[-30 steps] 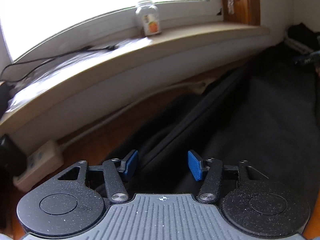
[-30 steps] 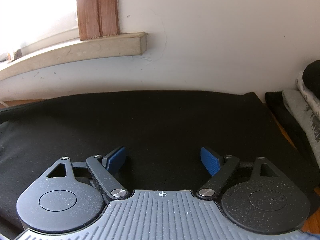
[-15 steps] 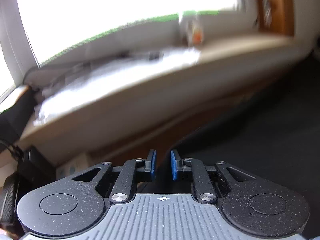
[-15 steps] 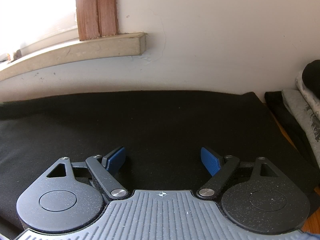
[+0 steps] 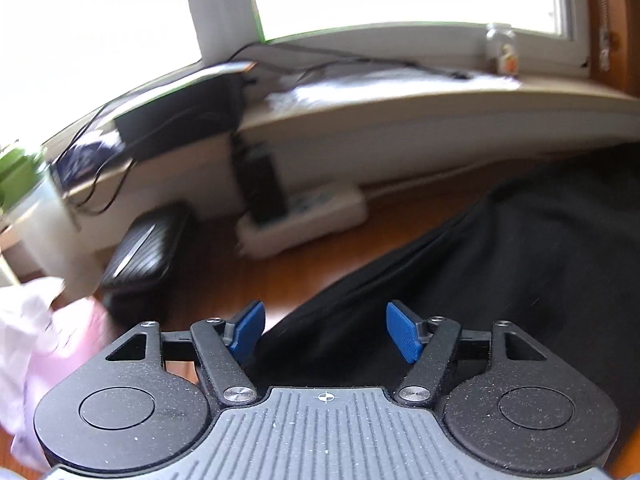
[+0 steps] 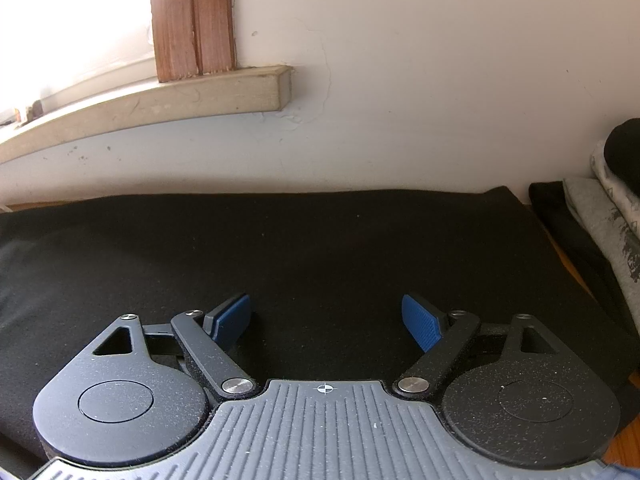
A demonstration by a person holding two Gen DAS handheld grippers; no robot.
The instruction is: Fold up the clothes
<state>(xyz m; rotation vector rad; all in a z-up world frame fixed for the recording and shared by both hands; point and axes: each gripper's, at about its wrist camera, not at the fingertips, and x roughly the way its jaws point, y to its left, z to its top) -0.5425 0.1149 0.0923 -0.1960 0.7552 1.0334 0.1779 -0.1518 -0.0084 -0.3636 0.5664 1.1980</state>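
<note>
- In the left wrist view, we see our left tongs (image 5: 325,332) with their blue pads spread wide apart and nothing held between them
- The black garment (image 5: 500,280) lies on the wooden table (image 5: 280,276); its folded left edge runs diagonally from between the pads up toward the right, and the cloth fills the right side of the view
- The left pad sits over bare wood, the right pad over the black cloth; we cannot tell whether either touches the surface
- Beyond the garment's edge, a white power strip (image 5: 304,216) rests by the wall, with a dark ribbed case (image 5: 148,248) to its left
- Pale pink cloth (image 5: 48,336) is bunched at the lower left, beside the tongs' body
- On the windowsill (image 5: 440,96) we see cables, a dark flat device and a small jar (image 5: 505,50) near the right end; much of this is blurred
- In the right wrist view, our right tongs (image 6: 326,322) are likewise spread apart and hold nothing
- They hover low over the black garment (image 6: 320,248), which lies flat and smooth on the table, its far edge running along the white wall (image 6: 440,80)
- To the right, just past the garment's corner, we see a stack of folded clothes (image 6: 600,216) in grey and black
- The end of the windowsill (image 6: 224,96) and a wooden window frame (image 6: 192,20) show at upper left
</note>
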